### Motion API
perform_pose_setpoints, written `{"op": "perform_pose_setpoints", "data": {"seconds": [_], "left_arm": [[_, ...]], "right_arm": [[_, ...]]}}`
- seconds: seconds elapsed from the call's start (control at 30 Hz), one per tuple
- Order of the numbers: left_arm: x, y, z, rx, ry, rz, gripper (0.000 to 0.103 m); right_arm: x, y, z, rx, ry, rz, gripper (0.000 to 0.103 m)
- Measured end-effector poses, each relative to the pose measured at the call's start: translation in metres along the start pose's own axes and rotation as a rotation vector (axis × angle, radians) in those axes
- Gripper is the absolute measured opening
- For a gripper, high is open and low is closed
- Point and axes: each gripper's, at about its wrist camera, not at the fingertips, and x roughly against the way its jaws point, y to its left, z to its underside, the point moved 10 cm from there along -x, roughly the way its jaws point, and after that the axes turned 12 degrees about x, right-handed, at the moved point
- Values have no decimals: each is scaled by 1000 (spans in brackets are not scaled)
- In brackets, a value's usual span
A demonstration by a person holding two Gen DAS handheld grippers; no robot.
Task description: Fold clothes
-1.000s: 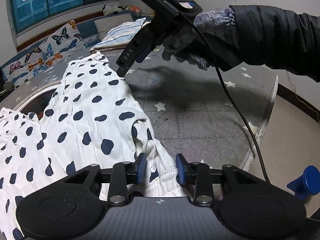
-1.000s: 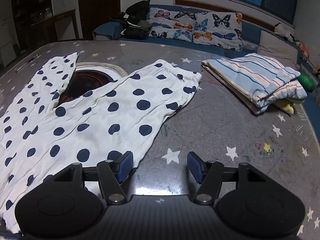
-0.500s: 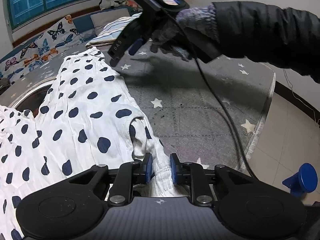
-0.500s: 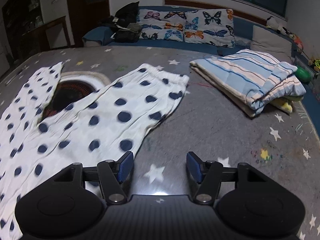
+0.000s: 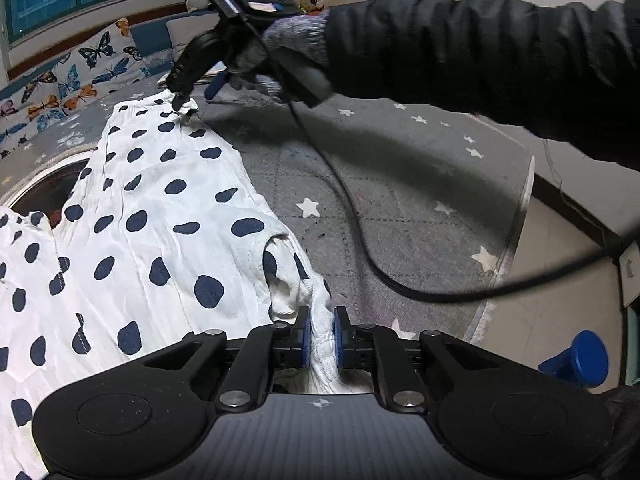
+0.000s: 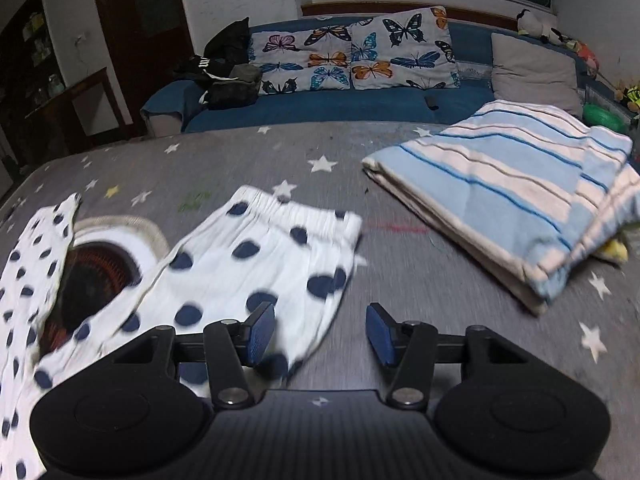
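Since a second ago the left gripper (image 5: 321, 334) has closed from spread to pinching a bunched edge of the dotted garment (image 5: 152, 216) at bottom centre. The right gripper (image 6: 320, 334) has travelled to the garment's far corner, upper left of the left view. Judgement: both ends are being secured for a fold. Its jaws stand wide apart, the left pad (image 6: 260, 332) over cloth; contact cannot be told. The garment lies spread on the grey mat (image 5: 400, 184).

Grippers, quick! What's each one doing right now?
Left gripper: shut on the polka-dot pants.
Right gripper: open, holding nothing.
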Motion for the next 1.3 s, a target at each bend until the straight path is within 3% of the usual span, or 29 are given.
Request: {"op": "perform_pose_setpoints", "data": {"seconds": [0.2, 0.3, 0.33, 0.37, 0.63, 0.87, 1.07, 1.3], "left_arm": [[3, 8, -5, 58, -9, 39, 12], [4, 10, -7, 74, -18, 44, 12], [5, 10, -7, 80, -20, 45, 12], [5, 11, -7, 86, -24, 49, 12], [16, 13, -4, 114, -50, 50, 11], [40, 24, -2, 175, -106, 52, 10], [74, 38, 6, 250, -172, 55, 10], [115, 62, 25, 343, -254, 44, 9]], "right_arm": [[-22, -6, -18, -11, -3, -1, 45], [-29, -9, -24, -12, 0, 26, 25], [-30, -11, -25, -14, 2, 35, 11], [-31, -12, -25, -18, 2, 37, 4], [-17, -18, -31, -42, -23, 72, 3], [12, -13, -56, -34, -68, 95, 3], [37, 11, -92, 0, -114, 100, 3], [46, 69, -139, 73, -148, 89, 2]]}}
